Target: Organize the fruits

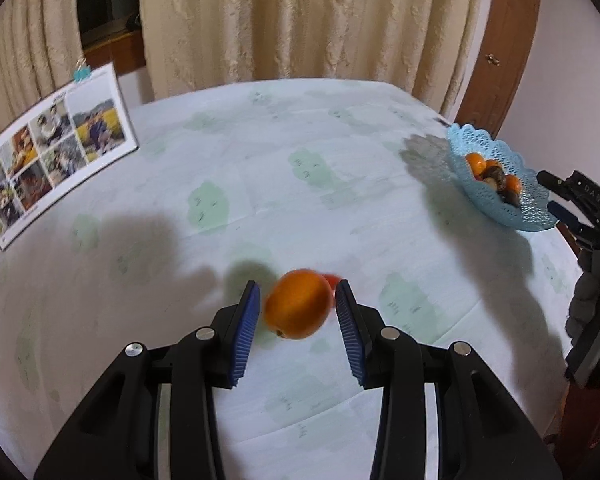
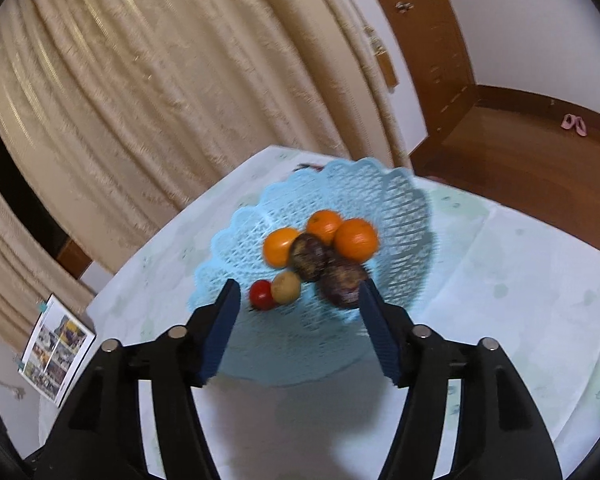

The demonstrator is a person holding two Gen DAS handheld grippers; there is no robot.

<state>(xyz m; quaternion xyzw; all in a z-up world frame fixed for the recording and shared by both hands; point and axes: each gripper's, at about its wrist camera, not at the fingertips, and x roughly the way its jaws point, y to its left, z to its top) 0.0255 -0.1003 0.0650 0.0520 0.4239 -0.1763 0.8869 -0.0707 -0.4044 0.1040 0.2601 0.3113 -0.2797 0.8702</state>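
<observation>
At the far left of the surface (image 1: 300,168), a photo calendar (image 1: 56,156) stands propped on its pale green-patterned cloth, clear of the work. Moving right, the left gripper (image 1: 298,306) sits low over the cloth with its blue pads on either side of an orange (image 1: 298,304); a slim gap shows at each pad, so the jaws are spread and not yet pressing. A small red fruit (image 1: 331,280) peeks out just behind the orange, close to the right pad.

Further right, near the surface's edge, the blue lace basket (image 2: 400,200) already holds three oranges, two dark purple fruits (image 2: 342,282), a small tan fruit (image 2: 286,287) and a red tomato (image 2: 262,294). The right gripper (image 2: 298,320) hovers above the basket's near rim, jaws wide and empty.

The step in hand looks like the pick of the loose orange. Next, the left jaws need to close squarely across its middle without nudging the red fruit, then lift and carry it rightward to the basket; a round, smooth fruit could roll if gripped off-centre.
</observation>
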